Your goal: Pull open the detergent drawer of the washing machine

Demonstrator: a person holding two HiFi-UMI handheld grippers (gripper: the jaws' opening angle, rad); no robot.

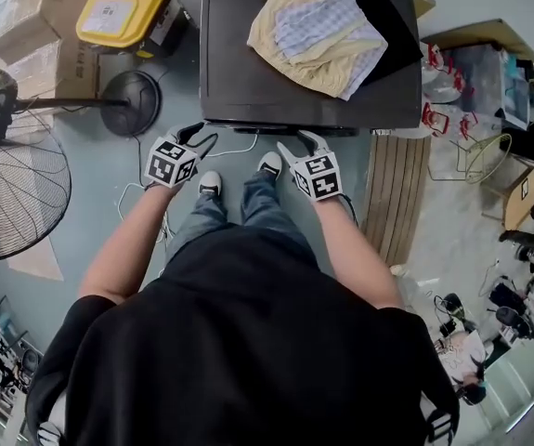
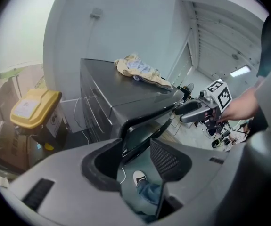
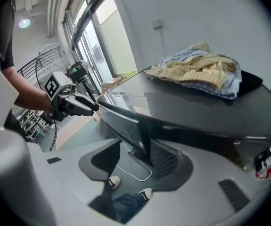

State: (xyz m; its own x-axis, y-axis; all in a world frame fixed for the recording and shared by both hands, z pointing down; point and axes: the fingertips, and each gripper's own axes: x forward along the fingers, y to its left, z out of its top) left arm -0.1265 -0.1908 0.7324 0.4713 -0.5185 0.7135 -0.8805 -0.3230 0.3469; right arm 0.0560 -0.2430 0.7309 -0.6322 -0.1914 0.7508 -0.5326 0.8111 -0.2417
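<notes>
Head view: left gripper (image 1: 197,135), right gripper (image 1: 299,142) both spread.

Grey-blue floor (image 1: 99,184) all round. Big cage fan (image 1: 6,184) sits at 9 o'clock in the head view, with its round base (image 1: 129,102) up toward 11. Cardboard boxes (image 1: 34,17) are stacked at 11 too, and a yellow-lidded bin (image 1: 123,6) is right beside them. Wooden slats (image 1: 398,193) lie on the floor at 3 o'clock. Plain white wall (image 2: 126,27) at the back. Tall windows (image 3: 111,41) at 10 o'clock in the right gripper view, daylight coming through, plus a ceiling light (image 3: 24,22) lit at 10.
</notes>
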